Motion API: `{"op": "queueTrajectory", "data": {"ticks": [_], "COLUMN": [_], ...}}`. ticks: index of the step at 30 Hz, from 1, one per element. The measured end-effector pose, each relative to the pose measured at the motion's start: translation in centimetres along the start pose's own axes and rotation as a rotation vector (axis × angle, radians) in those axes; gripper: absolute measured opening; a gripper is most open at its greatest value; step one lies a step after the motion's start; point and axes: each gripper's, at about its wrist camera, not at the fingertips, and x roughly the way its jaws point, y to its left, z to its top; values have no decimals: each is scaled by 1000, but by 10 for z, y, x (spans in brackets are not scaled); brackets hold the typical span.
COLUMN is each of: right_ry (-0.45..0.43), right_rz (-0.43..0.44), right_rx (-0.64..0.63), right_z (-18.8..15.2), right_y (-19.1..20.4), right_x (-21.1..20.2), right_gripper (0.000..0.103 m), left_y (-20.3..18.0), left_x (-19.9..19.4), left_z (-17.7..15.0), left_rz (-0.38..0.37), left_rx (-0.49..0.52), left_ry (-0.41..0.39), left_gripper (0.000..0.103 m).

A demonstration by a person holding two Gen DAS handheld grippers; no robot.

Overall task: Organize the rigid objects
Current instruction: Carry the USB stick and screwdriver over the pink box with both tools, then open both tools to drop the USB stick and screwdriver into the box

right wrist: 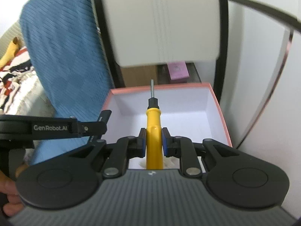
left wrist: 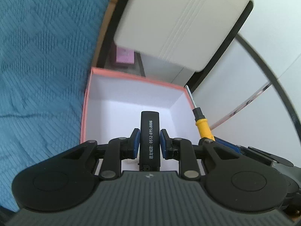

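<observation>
From the left wrist, the left gripper (left wrist: pixel 149 141) has its blue pads clamped on a black stick (left wrist: pixel 150 131) with white print, held above the open pink box (left wrist: pixel 85 101), whose white inside looks bare. At the right edge a yellow screwdriver (left wrist: pixel 204 128) pokes over the box's corner; the right gripper holding it is barely seen here. From the right wrist, the right gripper (right wrist: pixel 153 141) grips the screwdriver's yellow handle, tip aimed over the box. This view alone shows the left gripper from the side, a hand (right wrist: pixel 8 194) and a striped cloth (right wrist: pixel 13 73) beyond the blue blanket (right wrist: pixel 62 56)
</observation>
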Motion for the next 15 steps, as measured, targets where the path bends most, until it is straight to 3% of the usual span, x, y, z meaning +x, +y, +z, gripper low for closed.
{"op": "queueTrajectory", "data": {"ticks": [15], "right_ry": [176], "right_rz": [-49], "right_rx": [86], "right_z": [-38], "right_y": [-52], "right_x": [87], "right_gripper": [20], "left_y": [11], "left_x": [101], "left_z": [-26], "left_rz": [48], "left_rx": [-7], "left_ry": [175], "left_gripper": [27]}}
